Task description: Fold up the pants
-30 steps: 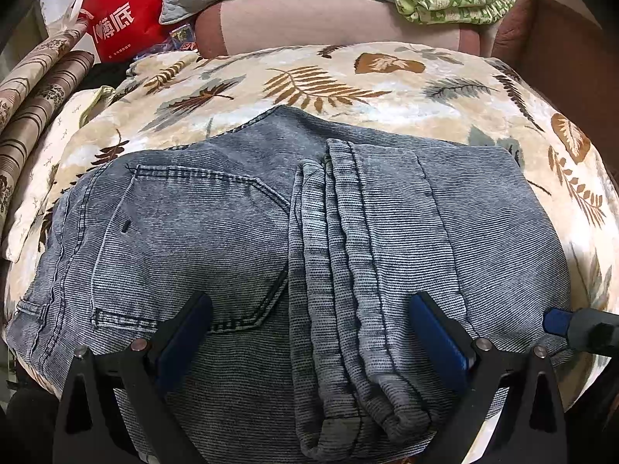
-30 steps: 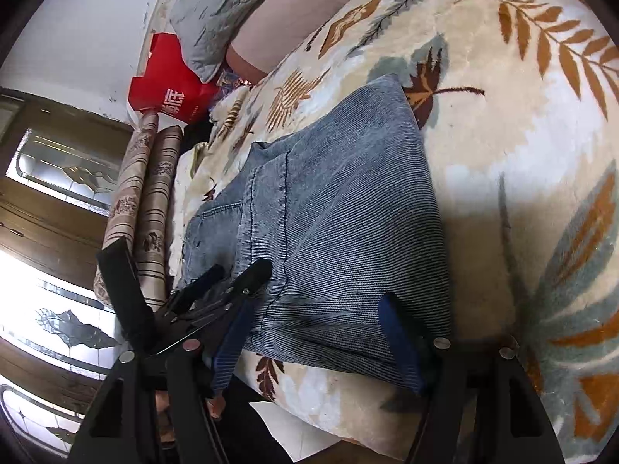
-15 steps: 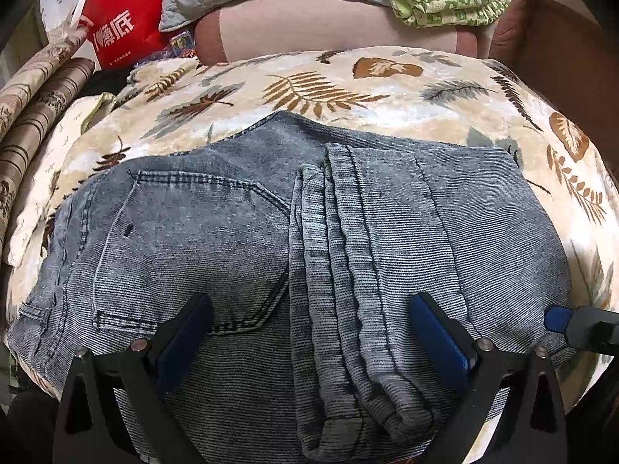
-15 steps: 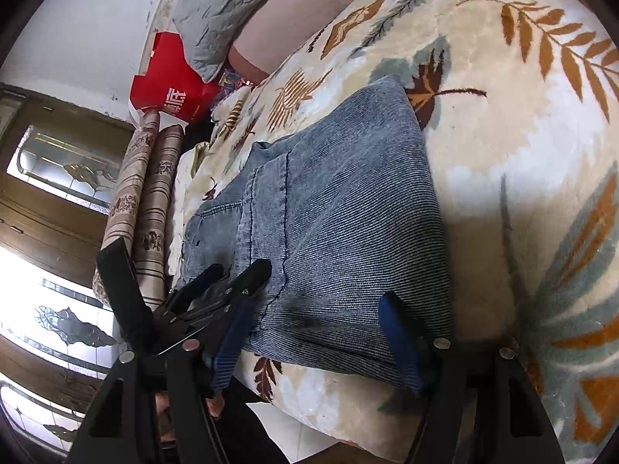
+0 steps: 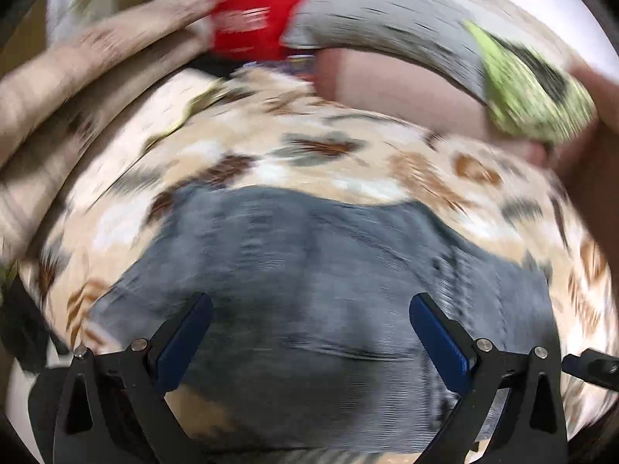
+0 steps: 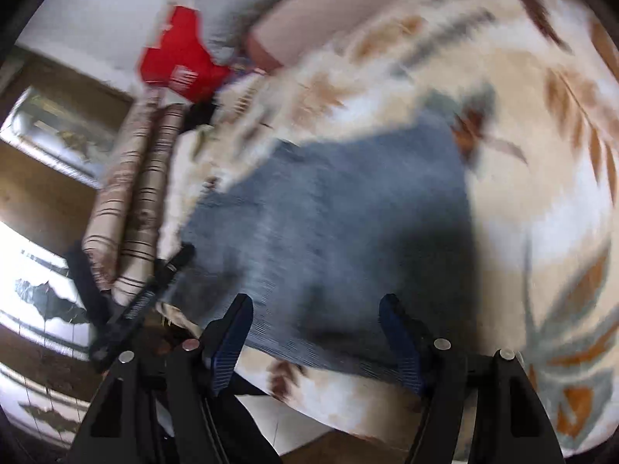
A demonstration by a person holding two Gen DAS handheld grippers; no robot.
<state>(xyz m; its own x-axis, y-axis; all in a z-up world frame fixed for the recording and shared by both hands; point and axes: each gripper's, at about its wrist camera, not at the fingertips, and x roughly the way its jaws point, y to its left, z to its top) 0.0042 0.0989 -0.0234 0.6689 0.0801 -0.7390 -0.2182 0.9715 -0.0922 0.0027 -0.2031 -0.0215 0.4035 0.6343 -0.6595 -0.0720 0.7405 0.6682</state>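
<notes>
Folded pants [image 5: 309, 290] are lying flat on the leaf-print blanket [image 5: 348, 162], near its front edge, while left gripper [image 5: 309, 332] and right gripper [image 6: 315, 332] are hovering just over them, jaws spread and grasping nothing, likely since folding looks done.

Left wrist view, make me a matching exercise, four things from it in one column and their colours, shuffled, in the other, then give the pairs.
Things:
1. folded pants
2. bag
3. crumpled cloth
4. blanket

Colours:
A. lime green
B. cream with brown and grey leaves
C. grey-blue denim
D. red

Pairs: 1-C, 2-D, 3-A, 4-B
</notes>
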